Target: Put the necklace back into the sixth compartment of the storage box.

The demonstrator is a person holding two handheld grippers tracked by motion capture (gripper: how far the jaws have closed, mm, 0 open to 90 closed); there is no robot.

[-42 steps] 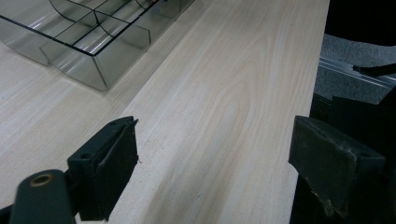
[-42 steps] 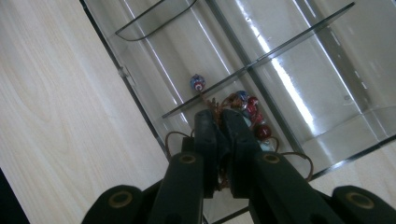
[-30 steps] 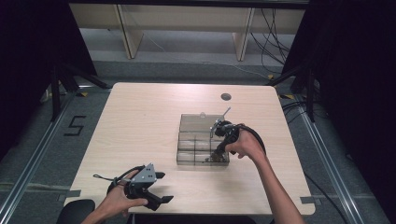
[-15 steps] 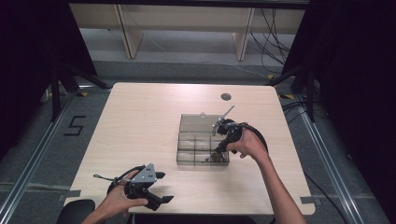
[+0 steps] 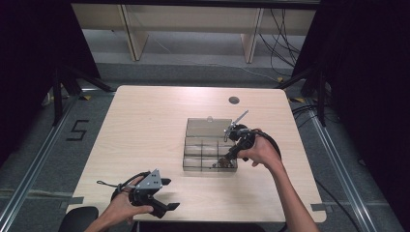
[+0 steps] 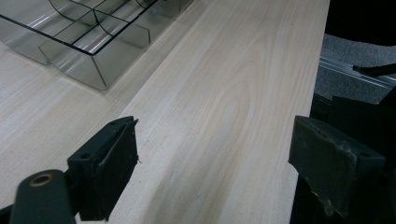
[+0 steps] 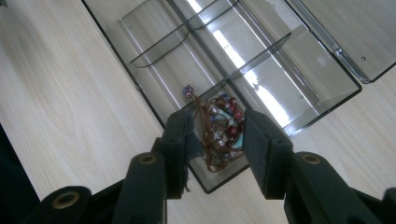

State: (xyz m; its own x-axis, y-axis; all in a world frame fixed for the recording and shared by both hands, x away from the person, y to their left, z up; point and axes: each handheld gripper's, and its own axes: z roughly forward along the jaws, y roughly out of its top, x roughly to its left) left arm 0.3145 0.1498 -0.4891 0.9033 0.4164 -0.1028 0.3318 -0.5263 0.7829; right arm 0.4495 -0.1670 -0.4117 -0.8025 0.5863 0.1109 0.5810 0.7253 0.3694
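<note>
A tangle of brown cord and red beads [image 7: 219,130] lies in the near right corner compartment of a clear divided box [image 5: 210,152]; the right gripper view shows its beads and cord clearly, one stray bead at the far end of the cord, while the high view gives only a small dark clump [image 5: 223,164] there; the right gripper [image 7: 215,135] stands over that compartment with its jaws partly spread on either side of the tangle, and whether they touch it cannot be told; in the high view this gripper [image 5: 227,158] slants down from the person's right hand [image 5: 261,151]; the box's other compartments look bare, and its lid [image 5: 207,127] lies open flat on the far side; the box sits right of centre on the pale wood counter [image 5: 145,130]; a small round hole [image 5: 234,100] marks the counter's far side; the left gripper [image 5: 167,195] rests near the counter's near edge, well apart from the box, jaws spread wide with nothing between them; the left gripper view shows bare wood between its jaws [image 6: 215,154], the box corner [image 6: 93,51] far left, and the counter's edge at right.
</note>
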